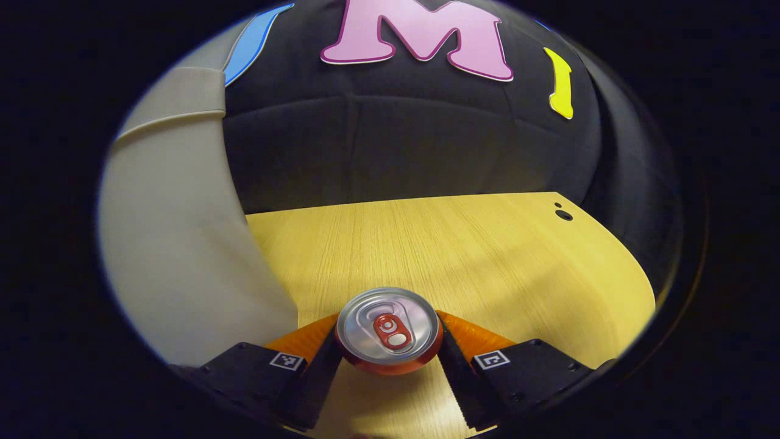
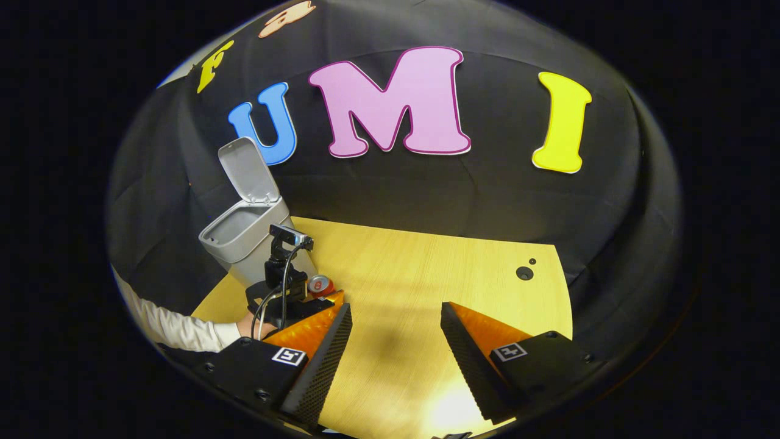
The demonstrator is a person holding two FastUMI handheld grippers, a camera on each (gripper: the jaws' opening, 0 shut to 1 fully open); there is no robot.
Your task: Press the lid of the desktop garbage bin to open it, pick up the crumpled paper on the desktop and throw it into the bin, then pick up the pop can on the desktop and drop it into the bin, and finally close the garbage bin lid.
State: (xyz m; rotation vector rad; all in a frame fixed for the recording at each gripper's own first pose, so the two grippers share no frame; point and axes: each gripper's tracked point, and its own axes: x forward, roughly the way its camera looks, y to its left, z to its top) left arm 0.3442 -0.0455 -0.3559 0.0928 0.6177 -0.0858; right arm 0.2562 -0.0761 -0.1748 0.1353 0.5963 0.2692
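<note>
Nearest the lens in the left gripper view, the left tool (image 1: 389, 360) has its two fingers set against opposite sides of the pop can (image 1: 389, 329), which stands upright on the table (image 1: 475, 256) with its pull tab facing up; the jaws look closed on the can's wall, though whether the can is lifted off the wood cannot be told. Largest of all is the table, a pale wood-grain top with a small round hole (image 2: 524, 272) near its far right corner. Next in size comes the garbage bin (image 2: 247, 238), a grey box standing at the table's far left, its lid (image 2: 248, 171) tipped up and back so the mouth is open; in the left gripper view its wall rises just beside the can. No crumpled paper lies on the table, so it is probably inside already and the can step is in hand. In the right gripper view the right tool (image 2: 396, 341) hangs above bare wood with jaws wide and nothing between them, and farther off a hand (image 2: 247, 326) in a white sleeve holds the other tool at the can beside the bin. An aluminium can is light, smooth and thin-walled, so it may slip or dent; a modest squeeze across the mid-body, below the rim, suits it best.
</note>
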